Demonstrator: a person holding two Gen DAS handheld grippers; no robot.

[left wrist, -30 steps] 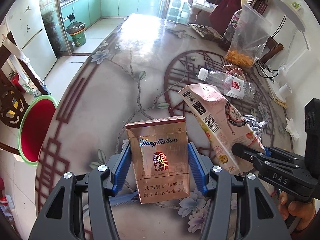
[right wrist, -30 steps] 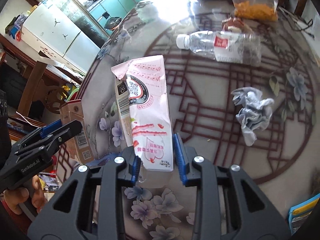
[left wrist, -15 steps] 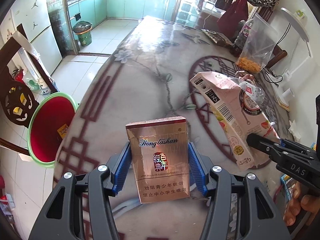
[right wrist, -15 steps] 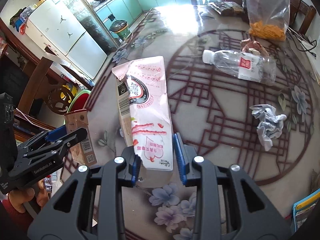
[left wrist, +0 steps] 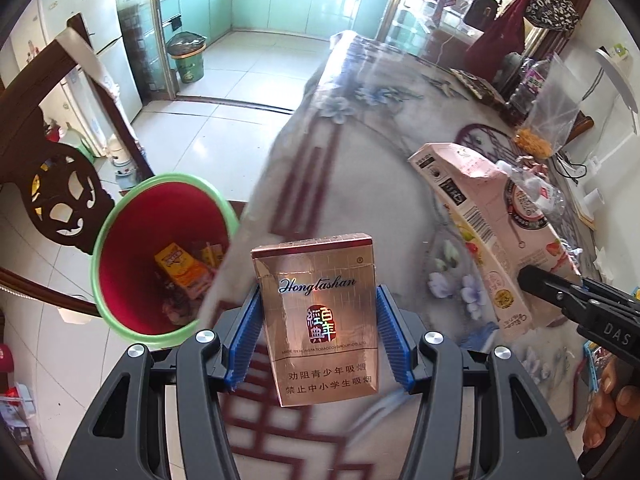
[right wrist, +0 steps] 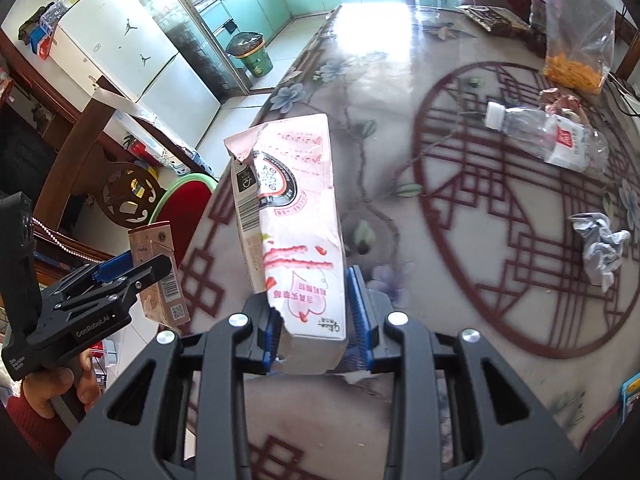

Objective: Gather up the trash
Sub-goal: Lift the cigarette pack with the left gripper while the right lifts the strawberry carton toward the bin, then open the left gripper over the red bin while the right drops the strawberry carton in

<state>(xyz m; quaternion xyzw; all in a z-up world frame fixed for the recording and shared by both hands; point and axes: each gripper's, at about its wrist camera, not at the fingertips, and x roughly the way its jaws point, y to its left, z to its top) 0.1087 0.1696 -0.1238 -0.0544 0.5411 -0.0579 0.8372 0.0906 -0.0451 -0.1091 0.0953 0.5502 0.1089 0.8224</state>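
patterned table (right wrist: 460,240): plastic bottle (right wrist: 548,136), crumpled paper (right wrist: 600,248), snack bag (right wrist: 576,32) lying on it.

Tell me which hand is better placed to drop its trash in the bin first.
Left, probably. The left gripper holds the cigarette pack by the table edge, next to the red bin. The right gripper with the pink carton sits farther over the table.

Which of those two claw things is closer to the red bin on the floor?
Left. The left gripper, holding the cigarette pack, is at the table edge right beside the bin. The right gripper, holding the carton, is farther in over the table.
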